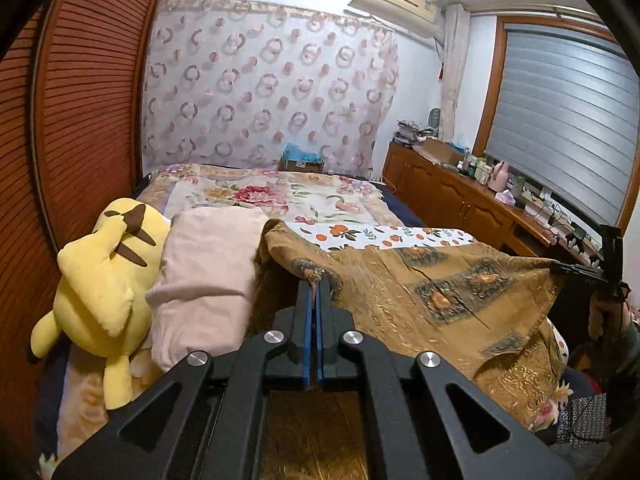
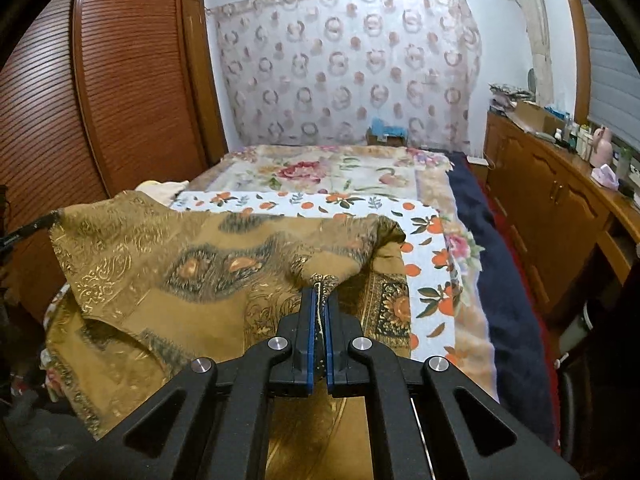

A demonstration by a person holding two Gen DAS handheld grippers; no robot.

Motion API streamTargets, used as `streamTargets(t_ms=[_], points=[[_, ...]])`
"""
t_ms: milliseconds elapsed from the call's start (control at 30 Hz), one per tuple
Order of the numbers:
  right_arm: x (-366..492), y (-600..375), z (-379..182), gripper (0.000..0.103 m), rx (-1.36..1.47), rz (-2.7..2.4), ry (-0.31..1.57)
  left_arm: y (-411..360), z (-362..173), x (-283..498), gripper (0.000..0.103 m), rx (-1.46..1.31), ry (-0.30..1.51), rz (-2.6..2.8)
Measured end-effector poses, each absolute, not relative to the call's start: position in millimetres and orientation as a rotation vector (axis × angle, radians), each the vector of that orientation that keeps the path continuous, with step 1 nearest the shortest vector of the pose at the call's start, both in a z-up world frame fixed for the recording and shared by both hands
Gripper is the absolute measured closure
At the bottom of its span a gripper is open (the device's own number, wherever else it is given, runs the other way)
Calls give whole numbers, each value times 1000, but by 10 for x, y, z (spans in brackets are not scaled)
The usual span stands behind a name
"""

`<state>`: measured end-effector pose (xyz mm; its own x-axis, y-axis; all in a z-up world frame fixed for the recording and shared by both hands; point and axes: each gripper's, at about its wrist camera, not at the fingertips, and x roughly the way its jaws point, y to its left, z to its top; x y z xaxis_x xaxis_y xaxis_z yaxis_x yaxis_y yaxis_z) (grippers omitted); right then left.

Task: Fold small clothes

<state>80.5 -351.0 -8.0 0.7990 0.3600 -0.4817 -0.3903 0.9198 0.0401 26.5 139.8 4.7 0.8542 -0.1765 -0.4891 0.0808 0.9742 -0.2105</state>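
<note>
Jaws of the left gripper (image 1: 315, 286) and right gripper (image 2: 319, 290) each pinch an edge of the golden-brown patterned garment (image 2: 192, 264), stretched across mid-frame above the bed (image 2: 320, 172)

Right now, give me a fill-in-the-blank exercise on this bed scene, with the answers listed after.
1. Both the left gripper and the right gripper are shut on the brown patterned ____.
2. The plush toy beside the pink pillow is coloured ____.
3. The white sheet on the bed is printed with ____.

Missing words: cloth; yellow; oranges
</note>
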Motion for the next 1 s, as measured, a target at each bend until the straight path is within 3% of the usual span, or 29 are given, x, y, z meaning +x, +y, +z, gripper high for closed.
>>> streamTargets(t_ms=[533,900,1000], points=[[58,-3659,-57,100,-116,389,563,1571,-259,-442,100,-221,604,-71],[308,-3538,-530,100,-121,369,733,1537,-844,-376,100,-196,783,-34],[393,-3528,-506,80,-134,348,730,1532,-841,-359,100,-183,791,-27]])
